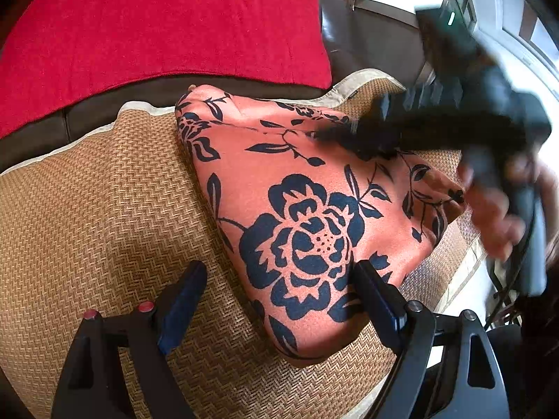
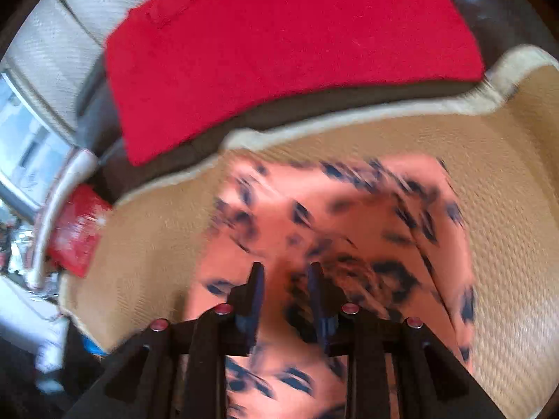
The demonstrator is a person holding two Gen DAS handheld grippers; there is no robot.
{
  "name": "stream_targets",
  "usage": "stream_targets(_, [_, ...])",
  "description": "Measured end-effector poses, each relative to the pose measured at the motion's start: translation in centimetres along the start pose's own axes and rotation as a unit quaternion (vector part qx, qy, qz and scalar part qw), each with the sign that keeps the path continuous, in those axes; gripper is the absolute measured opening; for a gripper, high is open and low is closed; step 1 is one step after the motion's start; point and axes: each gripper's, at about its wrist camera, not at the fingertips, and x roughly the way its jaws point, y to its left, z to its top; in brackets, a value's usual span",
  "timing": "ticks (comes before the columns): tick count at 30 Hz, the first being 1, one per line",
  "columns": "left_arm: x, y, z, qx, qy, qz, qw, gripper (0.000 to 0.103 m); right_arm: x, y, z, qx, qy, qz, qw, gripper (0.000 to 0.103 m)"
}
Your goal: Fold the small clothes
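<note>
A salmon-pink garment with a dark blue flower print [image 1: 307, 209] lies folded into a rough triangle on a woven tan mat [image 1: 104, 209]. My left gripper [image 1: 276, 279] is open just above its near corner, one finger over the mat, the other over the cloth. My right gripper [image 1: 325, 136] reaches in from the right, blurred by motion, with its tips at the garment's far edge. In the right wrist view the garment [image 2: 349, 216] is blurred beneath my right gripper [image 2: 284, 279], whose fingers stand a small gap apart with nothing clearly between them.
A red cushion [image 1: 157, 24] leans on the dark brown sofa back [image 1: 104, 104] behind the mat. A red packet [image 2: 75, 230] lies at the mat's left end in the right wrist view, with a window [image 2: 21, 146] beyond.
</note>
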Motion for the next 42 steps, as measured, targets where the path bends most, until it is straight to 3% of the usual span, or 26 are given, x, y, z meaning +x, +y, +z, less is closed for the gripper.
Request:
stream_targets(2, [0.4,0.3,0.2,-0.005,0.01,-0.006,0.9999,0.087,1.2,-0.8,-1.0,0.005,0.01,0.008,1.0,0.035])
stream_targets(7, [-0.4,2.3,1.2,-0.039,-0.001,-0.056,0.9977,0.087,-3.4,-3.3,-1.9,0.048,-0.066,0.065,0.995,0.035])
stream_targets(9, [-0.7,3.4,1.7,-0.058,-0.014,-0.079,0.9951,0.087,-5.4,-5.2,-2.3,0.075,-0.094,0.07,0.99,0.059])
stream_targets(10, [-0.7,4.2,1.9,-0.077,-0.015,-0.099,0.992,0.087,-6.6,-7.1,-2.6,0.102,-0.114,0.079,0.985,0.082])
stream_targets(11, [-0.8,4.5,1.9,-0.091,-0.015,-0.11,0.9896,0.087,-7.2,-8.2,-2.7,0.123,-0.128,0.086,0.98,0.084])
stream_targets(15, [0.2,6.9,2.0,-0.167,-0.005,-0.151,0.9743,0.087,-8.1,-13.6,-4.1,0.208,-0.14,0.131,0.959,0.084])
stream_targets(22, [2.8,8.0,1.6,-0.234,0.024,-0.219,0.947,0.087,-5.4,-17.2,-5.2,0.254,-0.07,0.187,0.946,0.084])
stream_targets(25, [3.4,7.8,1.6,-0.238,0.031,-0.223,0.9449,0.087,-4.1,-17.2,-4.7,0.253,-0.054,0.209,0.943,0.084])
stream_targets(36, [5.0,7.2,2.2,-0.244,0.038,-0.229,0.9417,0.09,0.0,-13.6,-3.1,0.183,-0.026,0.2,0.962,0.084])
stream_targets(39, [5.4,7.0,2.6,-0.242,0.027,-0.226,0.9432,0.09,0.4,-12.6,-3.2,0.168,-0.026,0.192,0.967,0.079])
stream_targets(41, [5.2,7.1,2.7,-0.24,0.01,-0.221,0.9453,0.09,0.9,-11.5,-3.2,0.153,-0.022,0.178,0.972,0.062])
stream_targets(42, [5.1,7.1,2.8,-0.239,0.004,-0.219,0.946,0.089,1.2,-11.1,-3.2,0.149,-0.018,0.176,0.973,0.06])
